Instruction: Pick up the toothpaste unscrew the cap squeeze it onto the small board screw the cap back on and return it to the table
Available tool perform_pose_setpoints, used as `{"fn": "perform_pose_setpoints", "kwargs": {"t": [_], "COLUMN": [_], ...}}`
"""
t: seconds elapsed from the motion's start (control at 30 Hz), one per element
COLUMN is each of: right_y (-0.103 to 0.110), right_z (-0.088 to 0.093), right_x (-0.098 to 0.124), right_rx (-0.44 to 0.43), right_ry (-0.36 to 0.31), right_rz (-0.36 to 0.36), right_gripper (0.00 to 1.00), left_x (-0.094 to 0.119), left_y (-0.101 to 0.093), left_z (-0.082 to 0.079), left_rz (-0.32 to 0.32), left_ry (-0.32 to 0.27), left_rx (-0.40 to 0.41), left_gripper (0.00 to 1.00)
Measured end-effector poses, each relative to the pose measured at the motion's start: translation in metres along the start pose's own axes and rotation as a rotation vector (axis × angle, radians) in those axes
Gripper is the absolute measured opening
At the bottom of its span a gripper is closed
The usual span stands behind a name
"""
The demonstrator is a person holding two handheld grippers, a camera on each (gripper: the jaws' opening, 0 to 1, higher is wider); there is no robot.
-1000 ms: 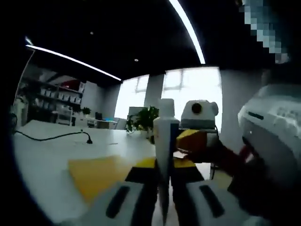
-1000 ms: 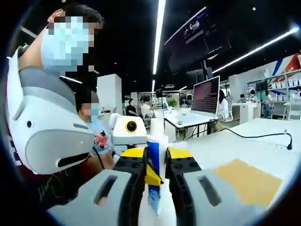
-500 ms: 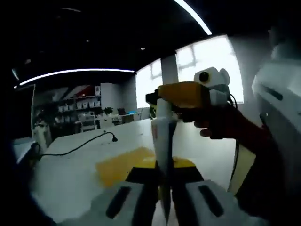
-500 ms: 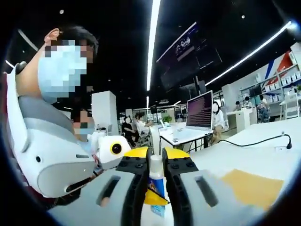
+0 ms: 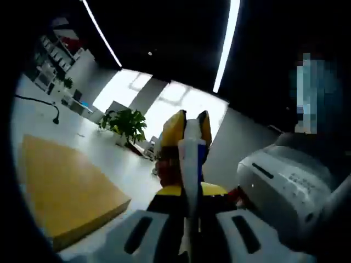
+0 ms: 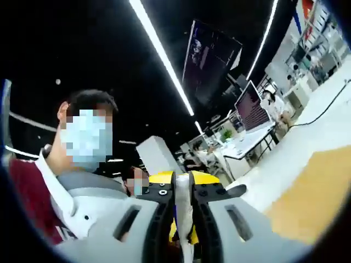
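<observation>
A white toothpaste tube (image 5: 191, 164) with blue print stands upright between the jaws of my left gripper (image 5: 190, 204), which is shut on its lower body. My right gripper (image 5: 188, 127) comes in end-on, its yellow-tipped jaws closed around the tube's top where the cap is. In the right gripper view, my right gripper (image 6: 182, 193) is shut on the white end of the tube (image 6: 182, 216), and yellow parts of the left gripper sit just behind. The tan small board (image 5: 66, 192) lies flat on the white table (image 5: 118, 164), below and left of the tube; the board (image 6: 312, 197) also shows at right.
A person in a white vest (image 6: 93, 197) stands close behind both grippers. A black cable (image 5: 38, 104) crosses the far table, with a potted plant (image 5: 127, 125) beyond. Desks with a laptop (image 6: 249, 107) stand in the background.
Both views have rolled and tilted upward as the hands turned. The right gripper now faces the left camera end-on instead of from the side, still at the tube's top.
</observation>
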State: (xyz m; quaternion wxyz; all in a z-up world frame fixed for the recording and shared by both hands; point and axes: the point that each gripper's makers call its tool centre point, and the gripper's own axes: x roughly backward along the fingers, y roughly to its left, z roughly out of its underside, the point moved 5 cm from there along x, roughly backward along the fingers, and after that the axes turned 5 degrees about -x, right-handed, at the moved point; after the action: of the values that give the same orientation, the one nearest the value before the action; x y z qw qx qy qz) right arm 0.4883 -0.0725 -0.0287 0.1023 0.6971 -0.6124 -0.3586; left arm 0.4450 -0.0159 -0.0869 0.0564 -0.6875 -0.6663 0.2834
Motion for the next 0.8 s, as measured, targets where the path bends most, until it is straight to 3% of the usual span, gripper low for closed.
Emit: {"fn": "perform_pose_setpoints", "kwargs": {"t": [0.03,0.17,0.2,0.23,0.3,0.37,0.43,0.5,0.53,0.6,0.73,0.8], "right_y": [0.000,-0.004,-0.006,-0.007,-0.012,0.003,0.002,-0.001,-0.005,-0.007,-0.004,-0.003], "right_z": [-0.001,-0.002,-0.004,-0.004,-0.005,0.011,0.011,0.010,0.011,0.015,0.014,0.013], "right_x": [-0.001,-0.002,-0.002,-0.002,0.000,-0.003,0.001,0.005,0.007,0.012,0.026,0.028], "right_rx": [-0.024,-0.214,-0.265,-0.279,-0.246,-0.158,-0.036,0.027,0.068,0.183,0.288,0.334], "right_ry": [-0.018,-0.068,-0.097,-0.108,-0.123,-0.137,-0.139,-0.126,-0.101,-0.049,-0.047,-0.048], "right_rz": [-0.038,-0.251,-0.297,-0.321,-0.313,-0.273,-0.174,-0.074,0.014,0.107,0.215,0.267], "right_gripper": [0.10,0.10,0.10,0.10,0.11,0.11,0.14,0.31,0.34,0.32,0.29,0.27], "left_x": [-0.003,-0.015,-0.017,-0.022,-0.021,-0.017,-0.012,-0.005,-0.001,0.005,0.012,0.012], "left_y": [-0.003,-0.014,-0.016,-0.016,-0.013,-0.009,-0.003,0.003,0.006,0.013,0.019,0.022], "left_z": [0.000,0.004,0.003,0.007,0.006,0.006,0.004,0.002,-0.001,-0.006,-0.010,-0.007], "left_rz": [0.081,0.308,0.332,0.314,0.224,0.102,-0.044,-0.200,-0.261,-0.415,-0.566,-0.604], "left_ry": [-0.021,-0.073,-0.088,-0.088,-0.077,-0.039,-0.008,0.056,0.069,0.100,0.138,0.174], "left_rx": [0.061,0.281,0.300,0.290,0.194,0.098,-0.018,-0.126,-0.183,-0.266,-0.340,-0.377], "left_gripper": [0.08,0.08,0.08,0.08,0.07,0.07,0.07,0.07,0.07,0.07,0.07,0.07]}}
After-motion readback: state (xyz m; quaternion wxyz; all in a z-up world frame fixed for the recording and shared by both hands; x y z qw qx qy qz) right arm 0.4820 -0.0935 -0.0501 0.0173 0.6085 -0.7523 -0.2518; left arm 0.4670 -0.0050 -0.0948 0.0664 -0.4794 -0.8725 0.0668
